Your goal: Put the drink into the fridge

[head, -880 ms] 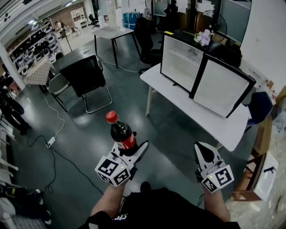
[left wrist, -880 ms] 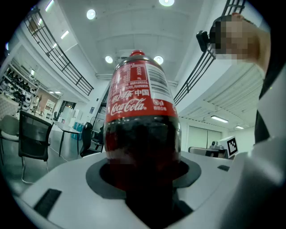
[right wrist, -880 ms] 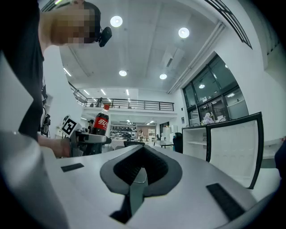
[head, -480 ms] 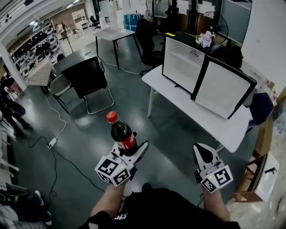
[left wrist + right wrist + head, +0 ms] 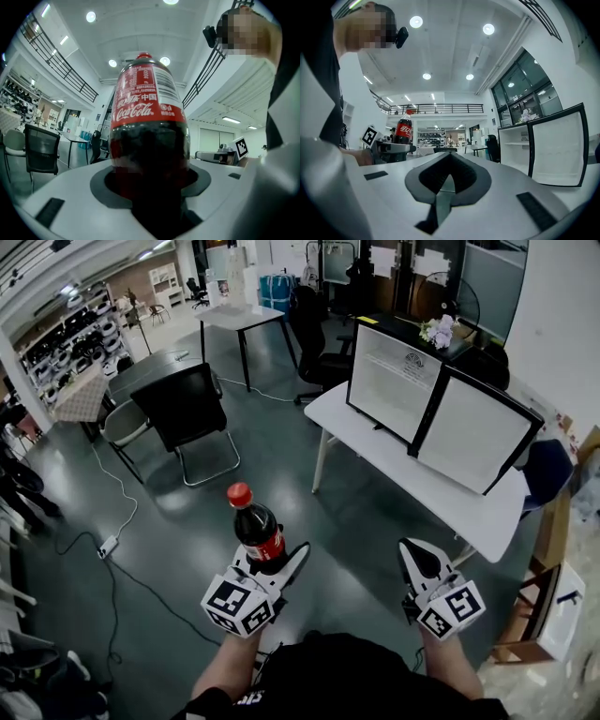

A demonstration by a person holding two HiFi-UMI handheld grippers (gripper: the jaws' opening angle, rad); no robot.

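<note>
**Cola bottle held upright, fridge ahead**

The Coca-Cola bottle [image 5: 256, 529] stood upright in the left gripper [image 5: 274, 566], its jaws spread wide and clamped round the lower body, above the floor and well short of the white table [image 5: 412, 486]. The right gripper [image 5: 412, 557] was closed and empty. On the table, the mini fridge [image 5: 392, 381] had its door [image 5: 473, 432] open. The approach probably called for keeping the bottle vertical and clearing the door's edge.

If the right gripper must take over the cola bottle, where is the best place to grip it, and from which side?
Probably the shoulder above the red label, coming from the right: the cola bottle stands upright, and the left gripper clamps its lower body.
</note>
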